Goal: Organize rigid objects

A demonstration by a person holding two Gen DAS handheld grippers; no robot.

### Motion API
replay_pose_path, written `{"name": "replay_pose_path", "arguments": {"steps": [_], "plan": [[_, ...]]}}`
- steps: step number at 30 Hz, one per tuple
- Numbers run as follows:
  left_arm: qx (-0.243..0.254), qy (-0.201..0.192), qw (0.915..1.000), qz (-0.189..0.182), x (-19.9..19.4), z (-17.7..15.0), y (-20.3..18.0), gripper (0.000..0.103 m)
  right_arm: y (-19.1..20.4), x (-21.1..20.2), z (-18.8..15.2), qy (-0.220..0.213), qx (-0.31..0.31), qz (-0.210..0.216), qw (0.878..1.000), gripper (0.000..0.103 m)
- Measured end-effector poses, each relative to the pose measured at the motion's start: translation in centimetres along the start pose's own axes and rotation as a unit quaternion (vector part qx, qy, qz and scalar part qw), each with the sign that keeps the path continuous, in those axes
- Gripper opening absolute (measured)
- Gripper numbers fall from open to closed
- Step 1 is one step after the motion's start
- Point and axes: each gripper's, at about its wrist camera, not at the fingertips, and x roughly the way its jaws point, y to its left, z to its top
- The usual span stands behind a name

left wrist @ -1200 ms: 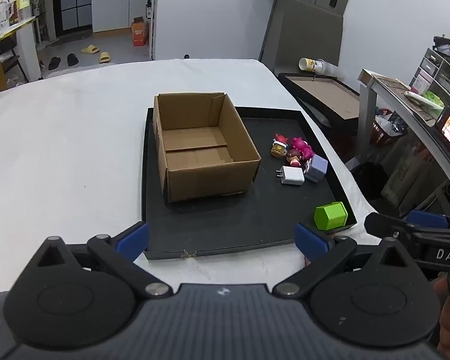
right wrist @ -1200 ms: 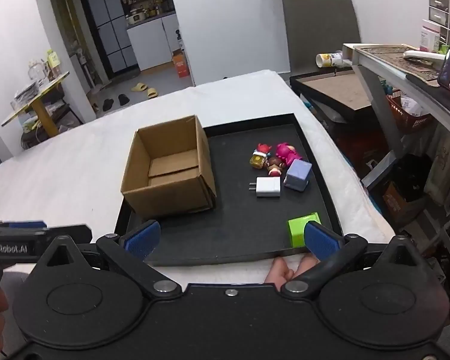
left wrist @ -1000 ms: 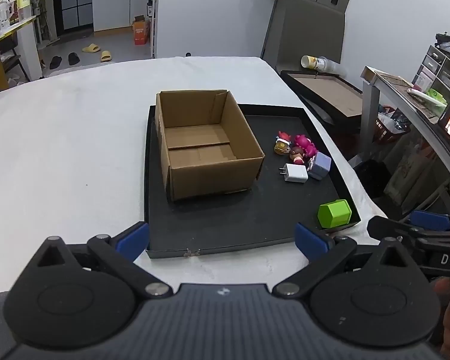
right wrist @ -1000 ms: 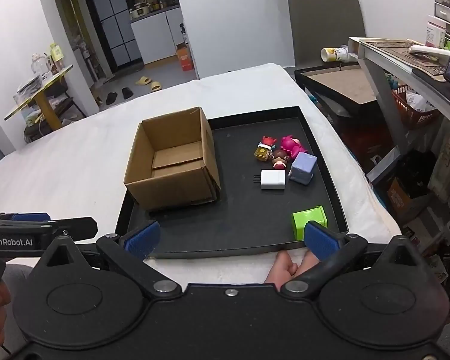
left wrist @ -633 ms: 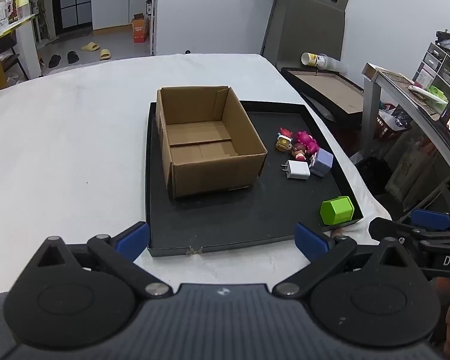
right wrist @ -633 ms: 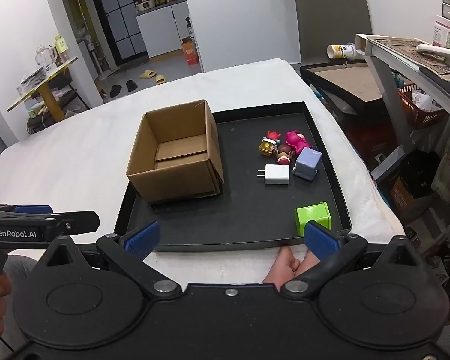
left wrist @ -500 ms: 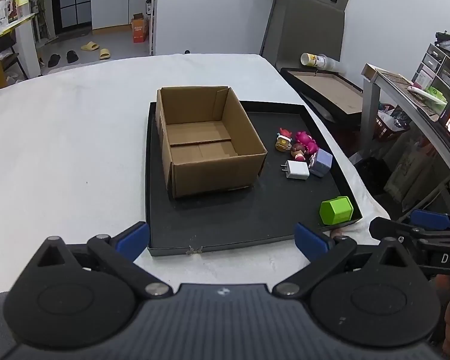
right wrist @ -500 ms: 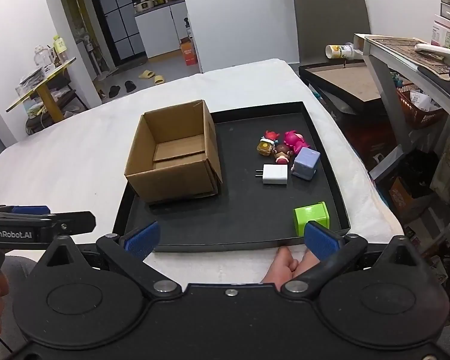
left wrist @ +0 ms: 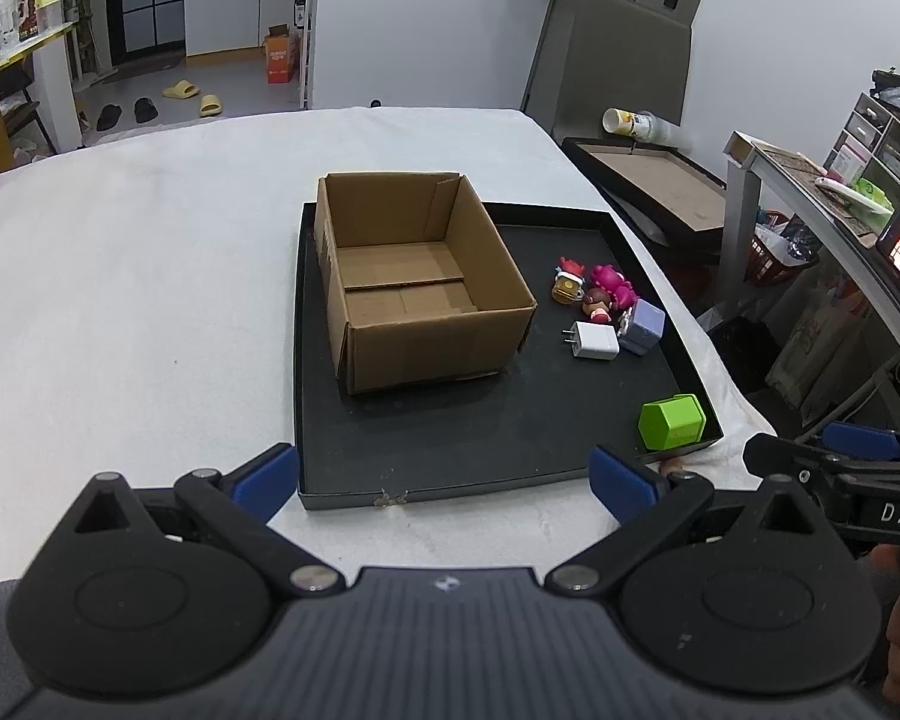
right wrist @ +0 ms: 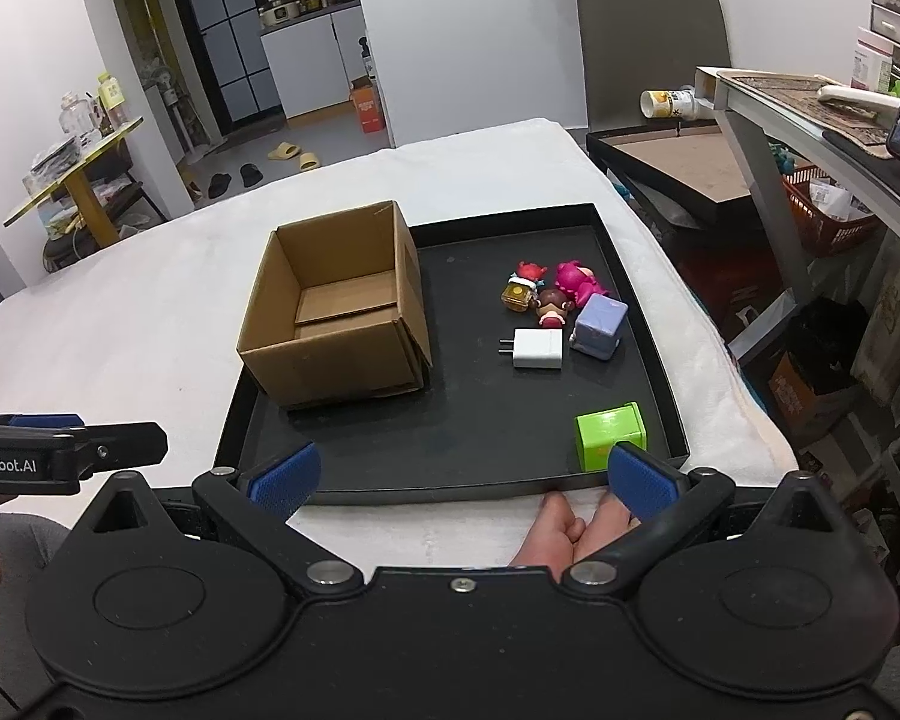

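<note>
Bench: we see a white cloth-covered bench (left wrist: 120, 300) carrying a black tray (left wrist: 450, 462).
Box: an empty cardboard box (left wrist: 414, 294) sits on the tray's left half.
Toys: our small figures (right wrist: 546, 294), white charger (right wrist: 537, 348) and lilac cube (right wrist: 597, 324) cluster right of it; the green block (right wrist: 609, 435) lies near the front right corner.
Left gripper (left wrist: 444, 477): fingers released, holding nothing.
Right gripper (right wrist: 462, 477): fingers released, holding nothing.
</note>
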Motion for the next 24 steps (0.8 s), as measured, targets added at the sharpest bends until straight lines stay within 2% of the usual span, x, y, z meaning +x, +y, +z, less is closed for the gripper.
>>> {"name": "replay_pose_path", "arguments": {"steps": [24], "plan": [[-0.004, 0.004, 1.0000, 0.002, 0.11, 0.22, -0.08, 0.102, 0.16, -0.01, -0.12, -0.002, 0.001, 0.001, 1.000, 0.103]]}}
